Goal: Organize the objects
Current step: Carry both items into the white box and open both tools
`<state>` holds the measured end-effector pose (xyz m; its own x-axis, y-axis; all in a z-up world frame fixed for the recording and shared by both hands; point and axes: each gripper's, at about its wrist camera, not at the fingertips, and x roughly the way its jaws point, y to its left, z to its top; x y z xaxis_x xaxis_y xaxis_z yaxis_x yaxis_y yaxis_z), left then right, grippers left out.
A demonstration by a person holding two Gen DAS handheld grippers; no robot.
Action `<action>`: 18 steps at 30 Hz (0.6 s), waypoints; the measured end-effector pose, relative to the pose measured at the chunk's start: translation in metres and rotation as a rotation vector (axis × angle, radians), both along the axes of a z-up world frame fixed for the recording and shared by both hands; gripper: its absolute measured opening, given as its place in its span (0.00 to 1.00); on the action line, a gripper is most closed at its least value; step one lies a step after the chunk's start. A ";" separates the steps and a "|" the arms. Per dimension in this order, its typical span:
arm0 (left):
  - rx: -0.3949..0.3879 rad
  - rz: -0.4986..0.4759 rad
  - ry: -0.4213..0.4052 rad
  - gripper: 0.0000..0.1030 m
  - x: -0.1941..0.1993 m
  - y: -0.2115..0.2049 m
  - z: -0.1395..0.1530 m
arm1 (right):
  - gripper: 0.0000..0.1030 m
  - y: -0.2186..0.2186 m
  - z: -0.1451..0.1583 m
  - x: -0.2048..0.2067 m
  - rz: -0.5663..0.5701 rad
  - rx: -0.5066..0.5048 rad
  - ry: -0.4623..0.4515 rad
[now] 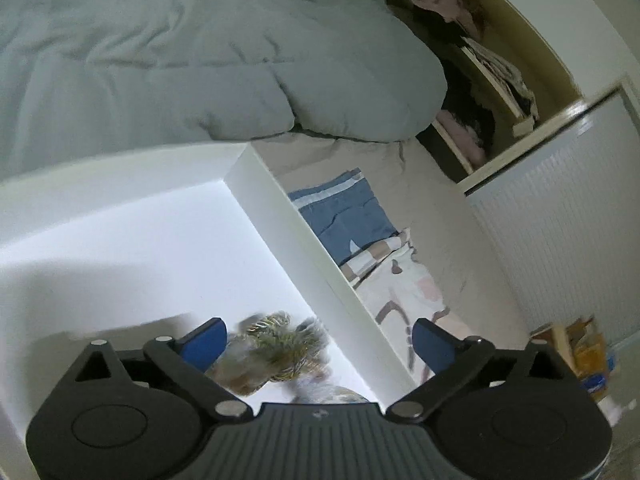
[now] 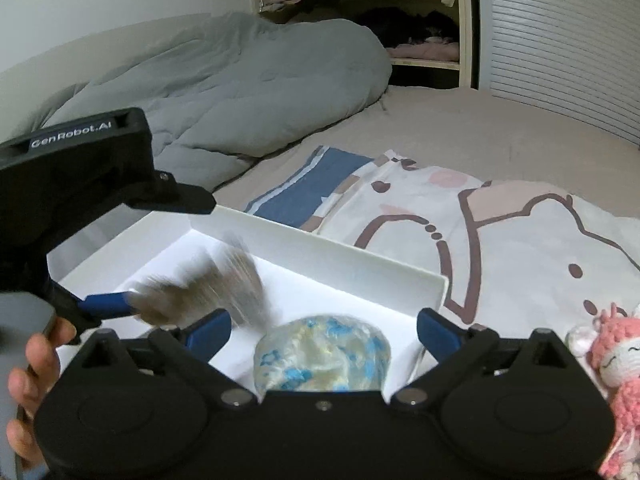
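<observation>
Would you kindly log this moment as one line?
left gripper open | right gripper open | blurred fluffy item, blue-speckled bundle in white box

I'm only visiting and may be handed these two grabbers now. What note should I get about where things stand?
Left gripper: jaws wide open, a blurred fuzzy brown-grey thing between them, not pinched, inside the white box.
Right gripper: jaws wide open, empty, over the pale bundle with blue specks that lies in the box.
Done: those two things are in the box.
Left: the pink crocheted doll lies on the bed right of the box, probably next.
</observation>
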<state>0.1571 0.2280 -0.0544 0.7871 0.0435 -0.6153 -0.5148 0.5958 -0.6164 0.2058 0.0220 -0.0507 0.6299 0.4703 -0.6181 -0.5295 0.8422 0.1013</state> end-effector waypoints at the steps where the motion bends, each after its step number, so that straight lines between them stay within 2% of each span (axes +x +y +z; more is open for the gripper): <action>1: 0.024 -0.010 0.011 0.96 0.001 -0.002 0.003 | 0.97 -0.002 0.001 -0.001 -0.002 0.004 0.004; 8: 0.153 -0.053 0.083 0.96 -0.001 -0.011 0.021 | 0.97 -0.020 0.013 -0.008 0.000 0.030 0.009; 18: 0.421 -0.127 0.173 0.96 -0.018 -0.032 0.051 | 0.97 -0.048 0.035 -0.023 -0.012 0.083 0.024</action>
<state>0.1391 0.1958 -0.0032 0.6899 0.2279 -0.6871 -0.4958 0.8403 -0.2191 0.1827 -0.0255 -0.0158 0.6212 0.5126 -0.5927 -0.5156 0.8370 0.1835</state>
